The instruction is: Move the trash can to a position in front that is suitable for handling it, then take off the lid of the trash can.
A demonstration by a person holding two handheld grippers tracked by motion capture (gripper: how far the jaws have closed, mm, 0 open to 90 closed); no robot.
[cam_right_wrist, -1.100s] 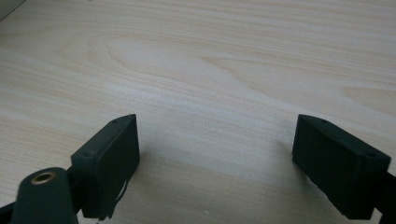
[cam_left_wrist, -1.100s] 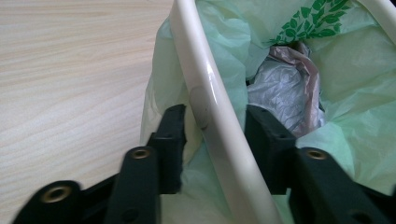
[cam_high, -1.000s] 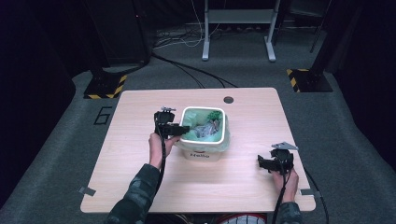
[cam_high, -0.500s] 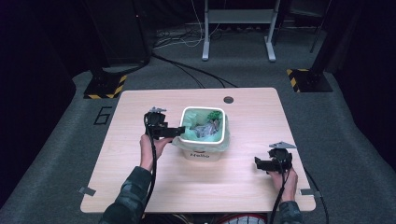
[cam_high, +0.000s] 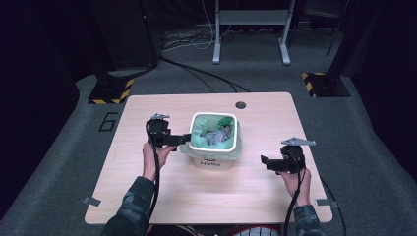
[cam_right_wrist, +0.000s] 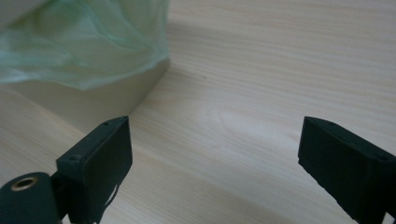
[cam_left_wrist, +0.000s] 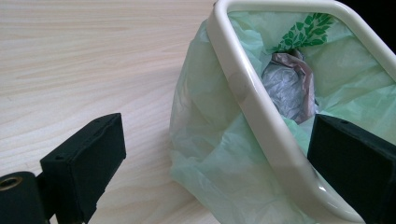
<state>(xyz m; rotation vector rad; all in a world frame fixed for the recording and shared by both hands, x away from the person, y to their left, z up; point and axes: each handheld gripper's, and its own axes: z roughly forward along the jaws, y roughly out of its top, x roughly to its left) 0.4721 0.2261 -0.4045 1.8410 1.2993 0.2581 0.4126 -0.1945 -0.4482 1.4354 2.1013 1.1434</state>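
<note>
A cream waste bin lined with a pale green bag stands mid-table, and crumpled grey rubbish lies inside. In the left gripper view the bin's rim and the bag run between the jaws, with the grey rubbish beyond. My left gripper is open at the bin's left rim, one jaw outside and the other over the inside. My right gripper is open above bare table to the bin's right, holding nothing. The bin's base and bag show at its upper left.
The wooden table has a round cable hole at the back. Dark floor with cables, a metal stand and striped floor plates lies beyond the table's far edge.
My left gripper has drawn back to the left, from above the bin's inside to its left rim. The right gripper has shifted slightly left towards the bin.
</note>
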